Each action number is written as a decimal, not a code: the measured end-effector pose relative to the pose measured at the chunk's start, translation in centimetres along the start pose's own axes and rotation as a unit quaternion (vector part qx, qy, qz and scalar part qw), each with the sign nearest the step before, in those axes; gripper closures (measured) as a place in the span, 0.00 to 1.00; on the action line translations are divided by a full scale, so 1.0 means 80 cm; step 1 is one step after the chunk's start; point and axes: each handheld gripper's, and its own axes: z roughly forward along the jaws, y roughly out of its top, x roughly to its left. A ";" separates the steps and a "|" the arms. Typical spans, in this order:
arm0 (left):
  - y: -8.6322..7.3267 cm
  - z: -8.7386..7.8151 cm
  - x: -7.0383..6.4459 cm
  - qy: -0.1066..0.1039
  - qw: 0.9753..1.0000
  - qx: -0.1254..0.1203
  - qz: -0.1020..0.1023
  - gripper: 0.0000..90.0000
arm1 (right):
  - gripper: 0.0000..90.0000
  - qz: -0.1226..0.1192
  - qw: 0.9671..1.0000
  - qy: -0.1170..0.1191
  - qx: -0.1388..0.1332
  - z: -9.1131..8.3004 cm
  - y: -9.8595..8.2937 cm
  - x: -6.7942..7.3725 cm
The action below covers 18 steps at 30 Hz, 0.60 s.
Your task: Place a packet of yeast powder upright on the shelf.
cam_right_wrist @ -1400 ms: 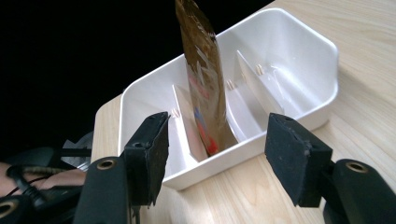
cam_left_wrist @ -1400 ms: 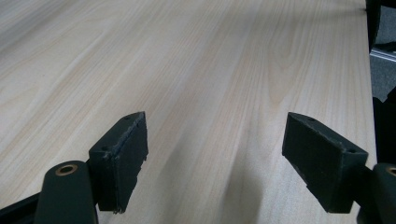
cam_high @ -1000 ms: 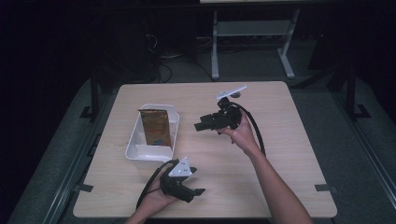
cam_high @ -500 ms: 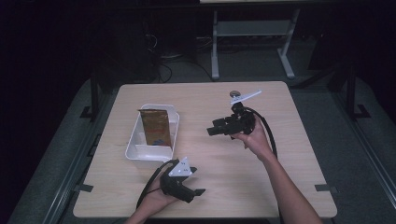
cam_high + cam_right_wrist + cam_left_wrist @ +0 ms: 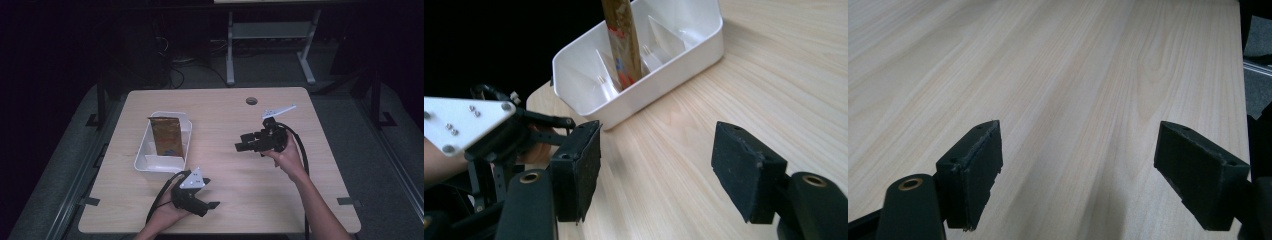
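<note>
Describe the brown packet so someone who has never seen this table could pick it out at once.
On the wooden table, look at the left half for the white divided bin. The brown packet stands in it, poking above the rim. It is the bin's sole brown, glossy thing, with small red and blue marks near its base.
</note>
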 end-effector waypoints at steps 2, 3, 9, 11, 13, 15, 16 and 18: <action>0.000 0.000 0.000 -0.001 1.000 0.001 -0.002 0.21 | 0.40 0.005 1.000 -0.003 0.001 -0.005 -0.009 -0.001; 0.000 0.000 0.000 -0.002 1.000 0.001 -0.003 0.20 | 0.40 0.005 1.000 -0.005 0.000 -0.007 -0.011 -0.002; 0.000 0.000 0.002 -0.002 1.000 -0.004 -0.009 0.20 | 0.40 0.014 1.000 -0.010 -0.001 -0.017 -0.027 -0.005; -0.001 0.000 0.003 -0.002 1.000 -0.004 -0.011 0.20 | 0.40 0.015 1.000 -0.012 -0.002 -0.022 -0.031 -0.005; -0.001 -0.001 0.003 -0.002 1.000 -0.005 -0.012 0.20 | 0.40 0.016 1.000 -0.011 -0.005 -0.026 -0.035 -0.004; -0.001 -0.001 0.004 -0.002 1.000 -0.005 -0.014 0.20 | 0.40 0.016 1.000 -0.013 -0.006 -0.030 -0.039 -0.003; -0.001 -0.002 0.004 -0.002 1.000 -0.006 -0.016 0.20 | 0.40 0.017 1.000 -0.012 -0.007 -0.032 -0.041 -0.002; -0.001 -0.002 0.005 -0.002 1.000 -0.007 -0.017 0.20 | 0.39 0.018 1.000 -0.014 -0.005 -0.035 -0.045 -0.002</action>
